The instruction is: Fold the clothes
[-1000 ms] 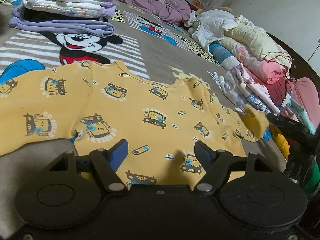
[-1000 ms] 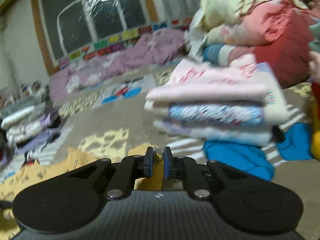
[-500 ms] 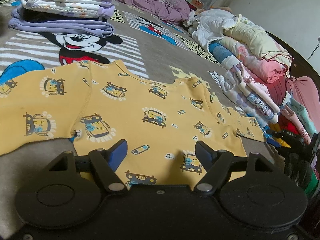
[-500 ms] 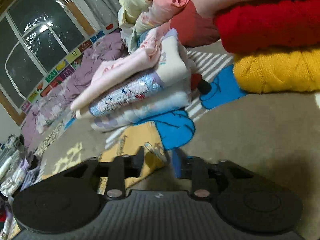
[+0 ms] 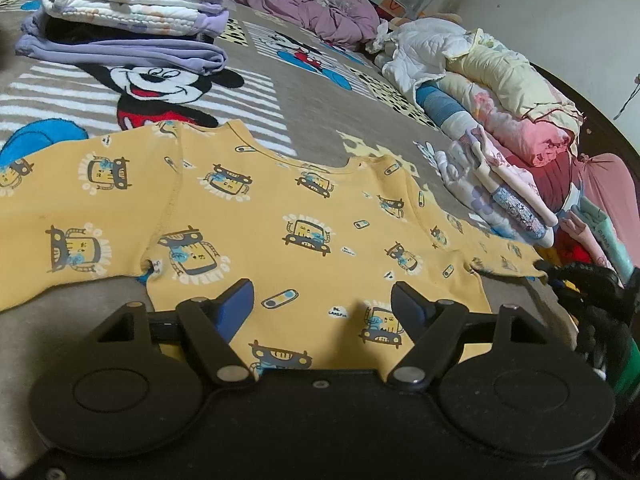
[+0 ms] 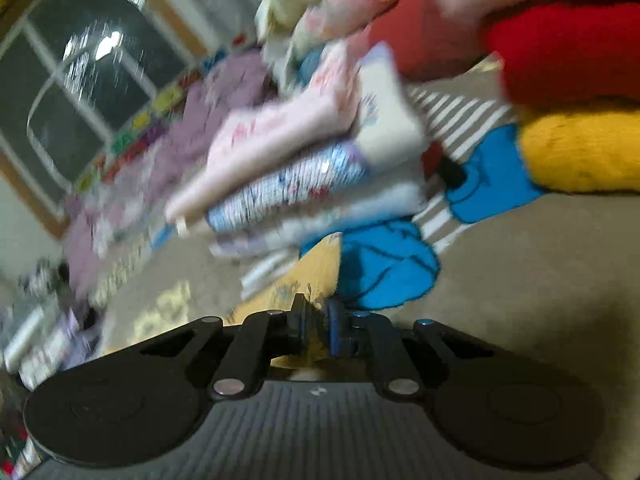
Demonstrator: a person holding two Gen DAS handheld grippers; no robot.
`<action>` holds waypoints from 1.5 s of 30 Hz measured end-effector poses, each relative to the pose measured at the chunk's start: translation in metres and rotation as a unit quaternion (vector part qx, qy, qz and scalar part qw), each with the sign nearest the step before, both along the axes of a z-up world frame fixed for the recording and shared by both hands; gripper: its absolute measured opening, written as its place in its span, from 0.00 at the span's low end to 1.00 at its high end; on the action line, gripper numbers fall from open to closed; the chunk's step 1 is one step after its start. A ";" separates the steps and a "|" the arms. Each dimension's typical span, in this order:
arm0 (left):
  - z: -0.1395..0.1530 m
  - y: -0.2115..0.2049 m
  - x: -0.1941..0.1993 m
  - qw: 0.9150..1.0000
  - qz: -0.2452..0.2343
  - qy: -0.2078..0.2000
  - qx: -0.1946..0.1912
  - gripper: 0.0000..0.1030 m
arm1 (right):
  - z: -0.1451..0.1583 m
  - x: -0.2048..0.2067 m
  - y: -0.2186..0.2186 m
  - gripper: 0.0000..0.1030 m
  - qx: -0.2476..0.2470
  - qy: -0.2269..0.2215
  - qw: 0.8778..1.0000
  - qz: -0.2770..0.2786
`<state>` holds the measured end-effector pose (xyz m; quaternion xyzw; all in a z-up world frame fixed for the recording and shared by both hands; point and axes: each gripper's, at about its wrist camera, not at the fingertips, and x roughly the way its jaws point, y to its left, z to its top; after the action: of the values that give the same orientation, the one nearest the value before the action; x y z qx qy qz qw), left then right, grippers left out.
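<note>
A yellow shirt [image 5: 280,208] printed with little cars lies flat, front up, on the cartoon blanket. My left gripper [image 5: 322,300] hovers open over its hem, nothing between the blue pads. The right sleeve stretches out to the right, where my right gripper [image 5: 576,276] sits at its end. In the blurred right wrist view, my right gripper [image 6: 316,318] has its fingers nearly together, pinching the yellow sleeve [image 6: 304,276].
Purple and white folded clothes [image 5: 128,20] are stacked at the far left. More folded piles [image 5: 500,184] line the right side, close to the sleeve. Red and yellow knitwear [image 6: 580,144] lies right of my right gripper. A purple heap [image 5: 312,0] lies at the back.
The right gripper dropped the lifted sleeve flat and opened, then closed on its end again; its view is now blurred with motion. The left gripper has stayed put.
</note>
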<state>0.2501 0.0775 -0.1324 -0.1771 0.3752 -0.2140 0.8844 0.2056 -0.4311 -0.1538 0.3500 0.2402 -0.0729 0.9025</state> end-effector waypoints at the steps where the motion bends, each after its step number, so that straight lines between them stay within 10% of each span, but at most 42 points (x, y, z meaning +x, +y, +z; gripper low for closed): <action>1: 0.000 0.000 0.000 1.000 0.000 -0.001 0.001 0.75 | 0.003 -0.007 0.001 0.12 0.006 -0.004 1.000 -0.009; 13: -0.001 0.000 0.000 1.000 0.001 -0.001 0.003 0.75 | -0.017 -0.029 0.002 0.14 0.021 0.022 0.999 -0.018; 21: 0.004 -0.001 -0.009 1.000 -0.004 -0.015 0.020 0.74 | -0.020 -0.038 -0.022 0.44 0.050 -0.010 0.999 -0.013; 28: 0.041 -0.074 -0.067 0.983 -0.078 -0.124 0.113 0.70 | -0.029 -0.017 -0.037 0.45 0.078 -0.029 0.996 0.035; 33: 0.034 -0.159 -0.127 0.947 -0.180 -0.175 0.199 0.70 | -0.030 -0.010 -0.041 0.45 0.093 -0.034 0.994 0.052; 38: 0.001 -0.230 -0.173 0.893 -0.186 -0.217 0.347 0.60 | -0.030 -0.004 -0.044 0.45 0.104 -0.040 0.991 0.070; 45: -0.021 -0.265 -0.176 0.864 -0.147 -0.225 0.425 0.55 | -0.034 -0.008 -0.046 0.45 0.116 -0.052 0.987 0.096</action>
<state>0.0740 -0.1872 -0.1531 0.3261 0.2426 -0.1954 0.8925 0.1979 -0.4767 -0.1877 0.4308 0.2320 0.0606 0.8700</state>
